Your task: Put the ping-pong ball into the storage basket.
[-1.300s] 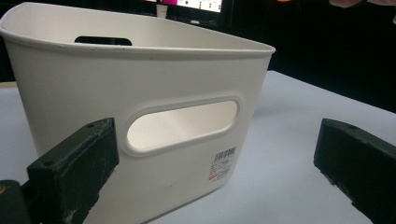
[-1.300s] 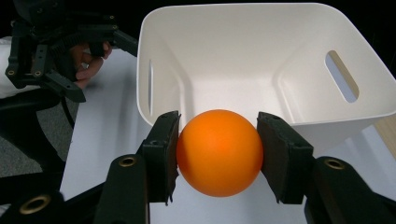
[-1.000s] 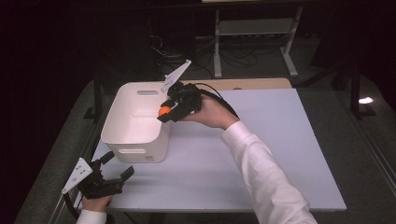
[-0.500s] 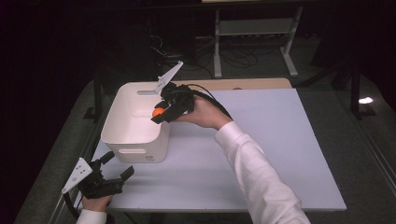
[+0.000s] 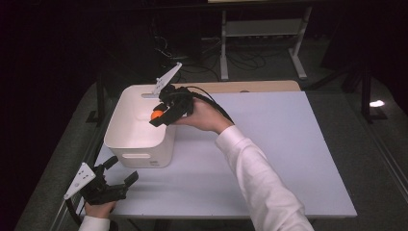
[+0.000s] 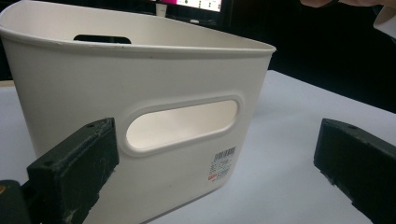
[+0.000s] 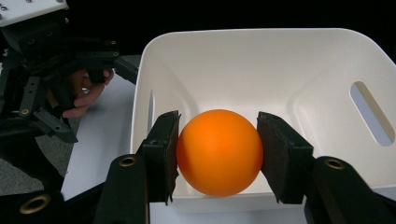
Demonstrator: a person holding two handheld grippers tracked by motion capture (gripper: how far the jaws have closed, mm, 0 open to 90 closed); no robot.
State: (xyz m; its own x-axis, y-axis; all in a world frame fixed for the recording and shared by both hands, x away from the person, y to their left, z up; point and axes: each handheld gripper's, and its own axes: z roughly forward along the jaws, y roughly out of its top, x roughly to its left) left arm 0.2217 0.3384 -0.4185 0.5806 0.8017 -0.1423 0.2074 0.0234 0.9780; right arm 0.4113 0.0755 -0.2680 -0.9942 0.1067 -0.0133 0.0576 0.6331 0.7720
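An orange ball (image 7: pixel 219 152) sits clamped between both pads of my right gripper (image 7: pixel 218 154), which is shut on it. In the high view that gripper (image 5: pixel 158 117) holds the ball (image 5: pixel 156 115) over the right rim of a white tub (image 5: pixel 126 139), above its hollow inside. The tub (image 7: pixel 261 70) holds nothing else that I can see. My left gripper (image 5: pixel 115 172) rests low at the table's front left corner, open, its jaws wide apart and bare. Its own view faces the tub's near wall (image 6: pixel 140 88) with the handle slot (image 6: pixel 182 123).
A white table top (image 5: pixel 269 159) stretches right of the tub. A pale wooden strip (image 5: pixel 250 86) runs along the table's far edge. Beyond it stand a metal rack (image 5: pixel 262 33) and cables on a dark floor. The tub carries a barcode label (image 6: pixel 222 165).
My right gripper has carried the orange ball leftward from the tub's right edge to over its interior. The left gripper has stayed put.
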